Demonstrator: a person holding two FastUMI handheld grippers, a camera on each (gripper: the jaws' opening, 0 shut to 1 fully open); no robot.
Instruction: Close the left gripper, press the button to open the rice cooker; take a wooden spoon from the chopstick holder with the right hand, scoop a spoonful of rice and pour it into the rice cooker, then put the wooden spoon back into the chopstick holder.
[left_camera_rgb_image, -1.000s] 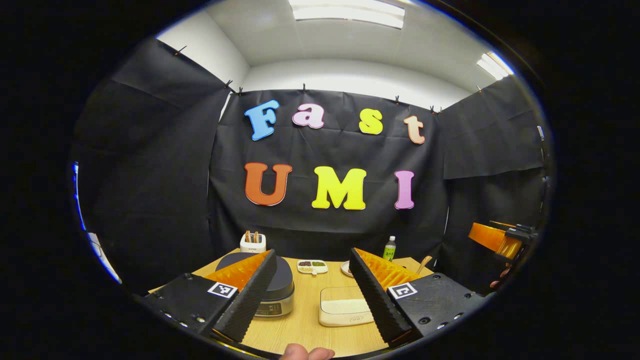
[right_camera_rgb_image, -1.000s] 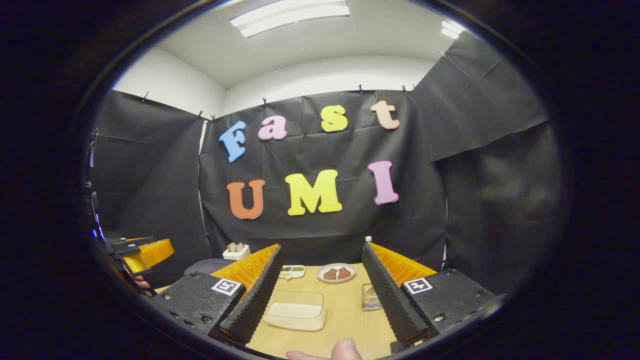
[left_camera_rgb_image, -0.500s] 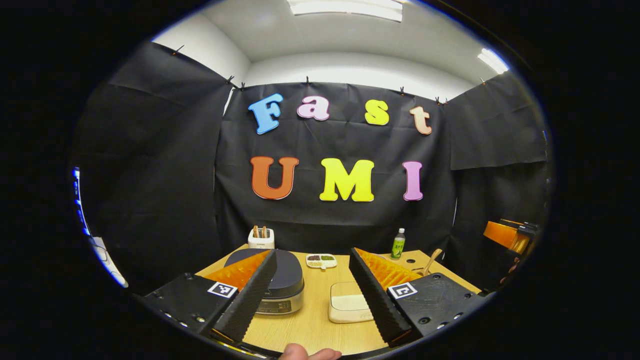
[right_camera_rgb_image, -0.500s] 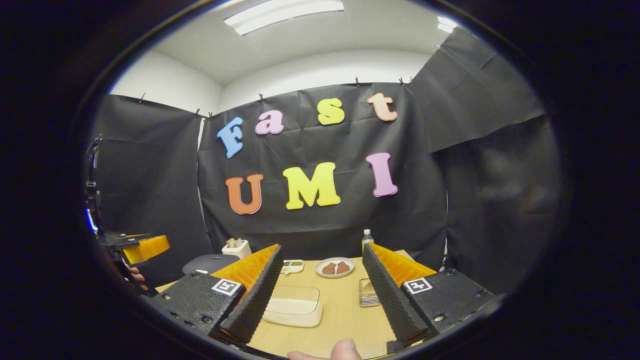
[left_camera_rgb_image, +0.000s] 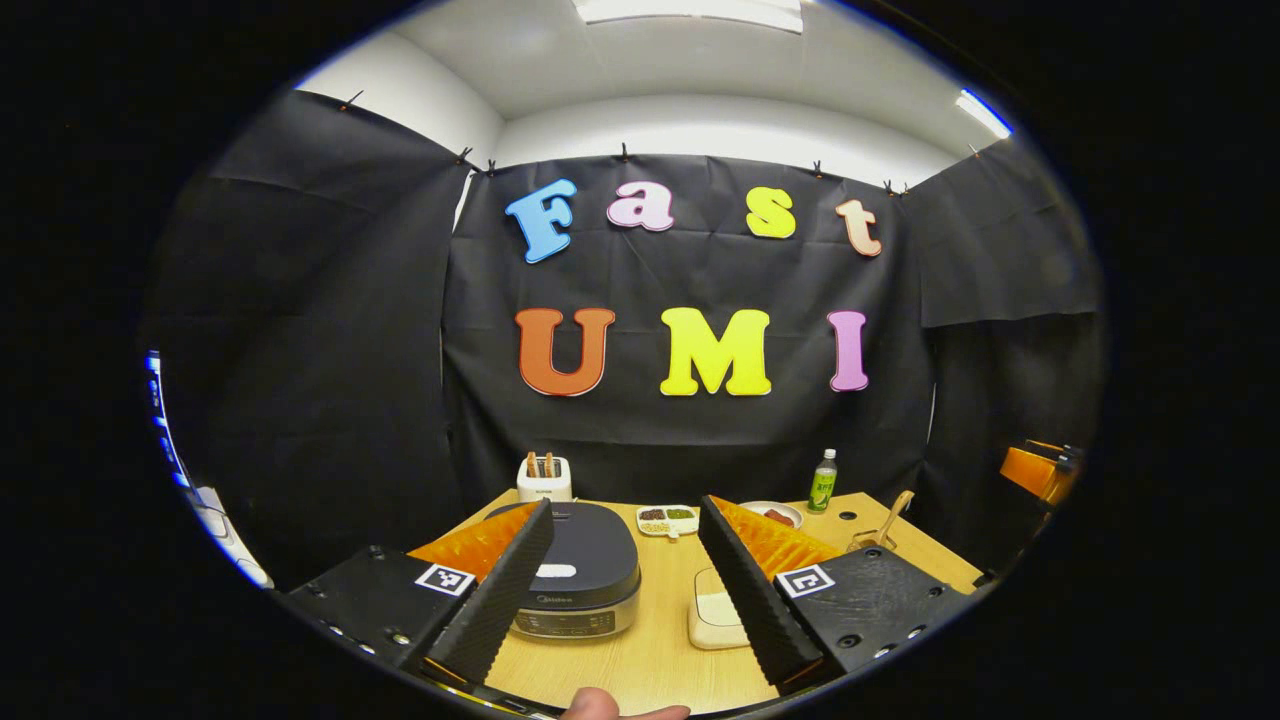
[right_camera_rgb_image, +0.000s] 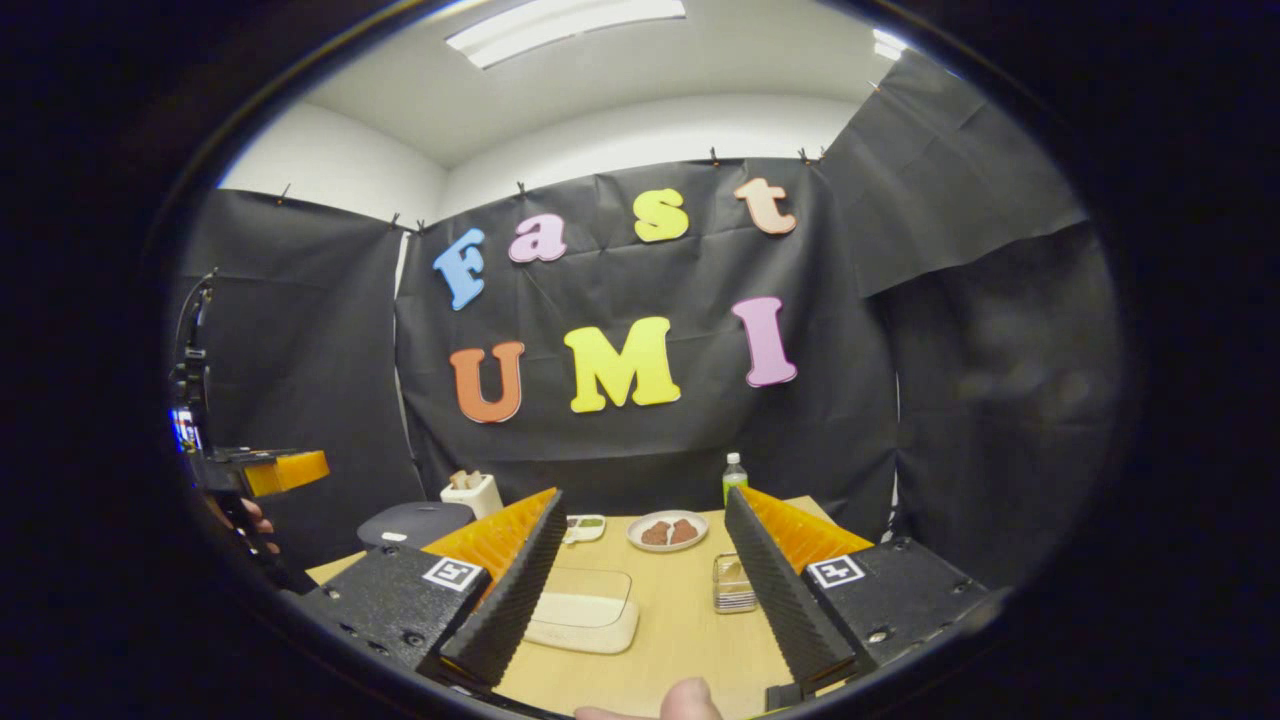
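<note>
Since the earlier frame, rice cooker (left_camera_rgb_image: 577, 570) sits larger and nearer between the left gripper (left_camera_rgb_image: 625, 590) jaws, which stand wide. Lid shut; looks rigid, heavy, smooth. Press its front button with closed tips. Right gripper (right_camera_rgb_image: 640, 590) jaws wide, over worktop (right_camera_rgb_image: 680, 620). Wooden spoon (left_camera_rgb_image: 880, 520), light, stiff, stands far right.

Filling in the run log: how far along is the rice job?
Nothing is done yet. The rice cooker lid is down, and the left gripper is open in front of it. The right gripper is open and empty. The wooden spoon stands untouched. Every step remains.
</note>
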